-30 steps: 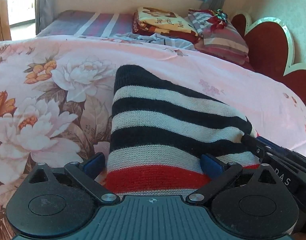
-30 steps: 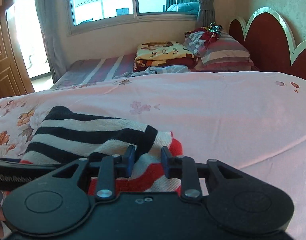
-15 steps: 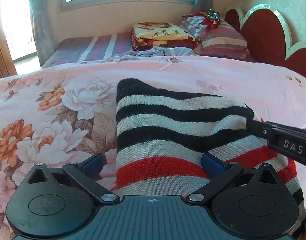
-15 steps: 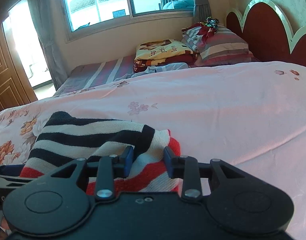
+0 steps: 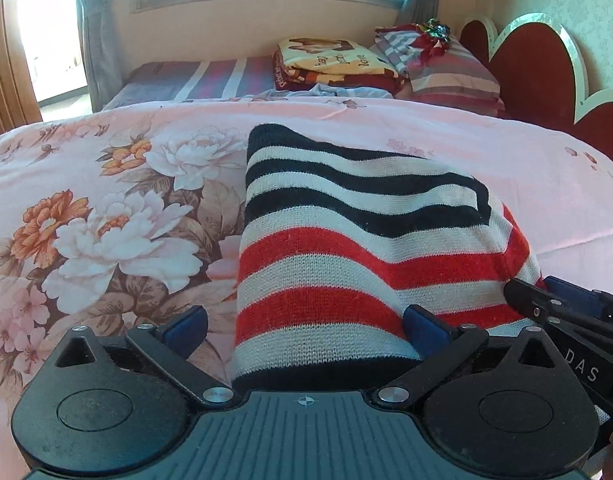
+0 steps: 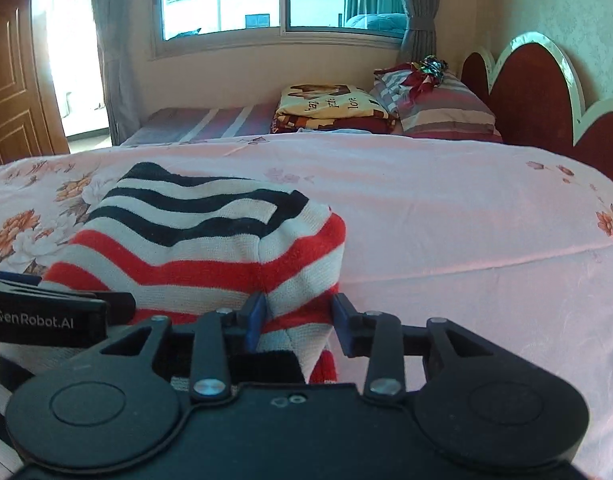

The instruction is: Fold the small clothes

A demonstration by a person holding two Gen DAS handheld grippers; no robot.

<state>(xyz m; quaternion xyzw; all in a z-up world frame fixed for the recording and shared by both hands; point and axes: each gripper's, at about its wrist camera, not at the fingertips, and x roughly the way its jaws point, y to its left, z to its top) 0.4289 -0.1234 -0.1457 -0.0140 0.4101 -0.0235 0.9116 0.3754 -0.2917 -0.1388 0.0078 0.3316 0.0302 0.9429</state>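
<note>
The bed (image 5: 106,208), under its pink flowered cover, carries the folded striped sweater (image 5: 346,240), which lies near the front edge with its long axis running away from both grippers toward the window. The black-and-white bands are at the far end and the red-and-white bands at the near end, right at the jaws.

The left gripper (image 5: 304,326) sits over the sweater's left half. Its jaws stand wide: the right one rests on the knit, the left one is off the sweater's edge over the cover, so nothing is pinched.

The right gripper (image 6: 298,322) is at the sweater's near right corner, just beside the left one. Its jaws have just been opening, and a bunched fold of red-and-white knit sits between them. The pads look slack on it, more a release than a grip. I'd say both hands are equally near, and the next move starts from this near edge.
</note>
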